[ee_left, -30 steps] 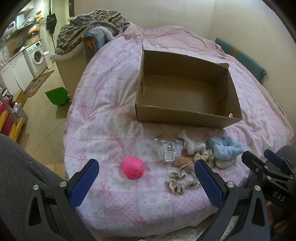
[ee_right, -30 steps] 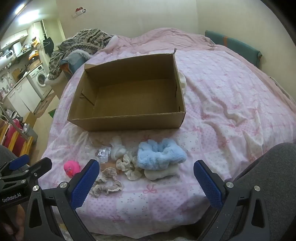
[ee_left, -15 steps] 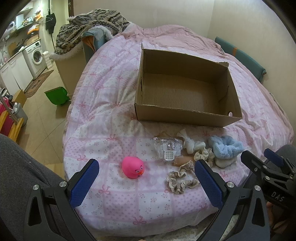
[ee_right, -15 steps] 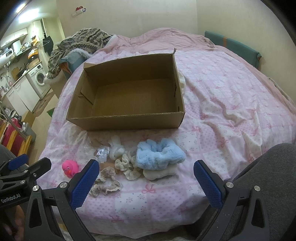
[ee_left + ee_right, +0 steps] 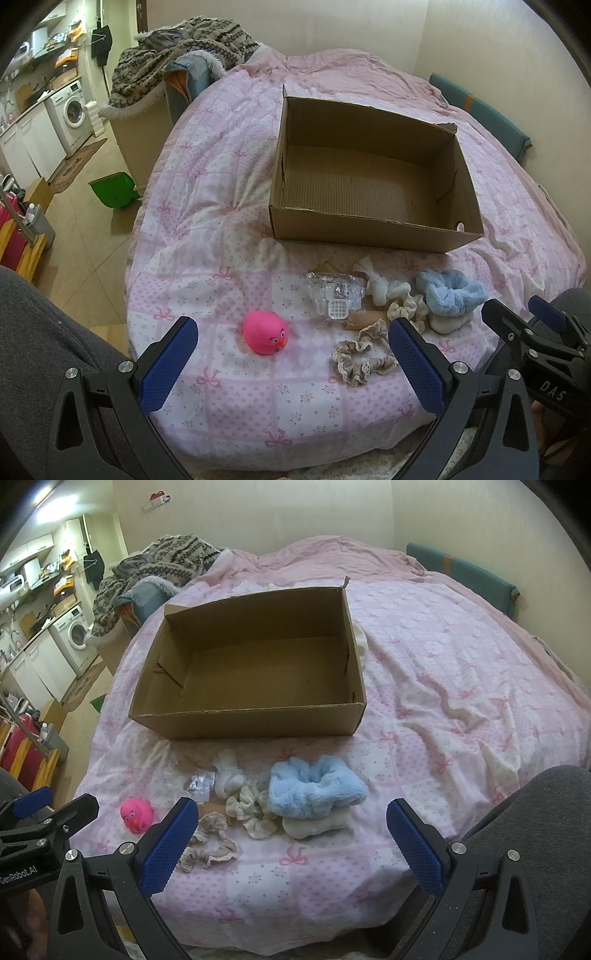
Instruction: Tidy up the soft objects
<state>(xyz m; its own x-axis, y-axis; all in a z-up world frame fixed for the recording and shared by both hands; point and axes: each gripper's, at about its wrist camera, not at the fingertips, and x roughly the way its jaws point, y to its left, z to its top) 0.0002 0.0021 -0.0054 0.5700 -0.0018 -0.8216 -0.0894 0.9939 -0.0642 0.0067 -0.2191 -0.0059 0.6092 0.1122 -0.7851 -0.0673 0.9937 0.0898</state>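
While the bed with its pink patterned quilt fills most of both views, an open cardboard box sits on it toward the far side, nothing visible inside. Between the box and the near edge of the bed lies a cluster of soft things: a fluffy blue scrunchie resting partly on a cream one, with a pale ruffled scrunchie touching them on the left, a white knotted cloth piece just behind, and a beige lace-edged scrunchie nearest the edge. A crinkled clear plastic packet lies just left of the cluster, and a pink rubber duck stands apart, further left. The left tongs hover spread wide above the near edge, holding nothing; the right tongs likewise gape wide and empty.
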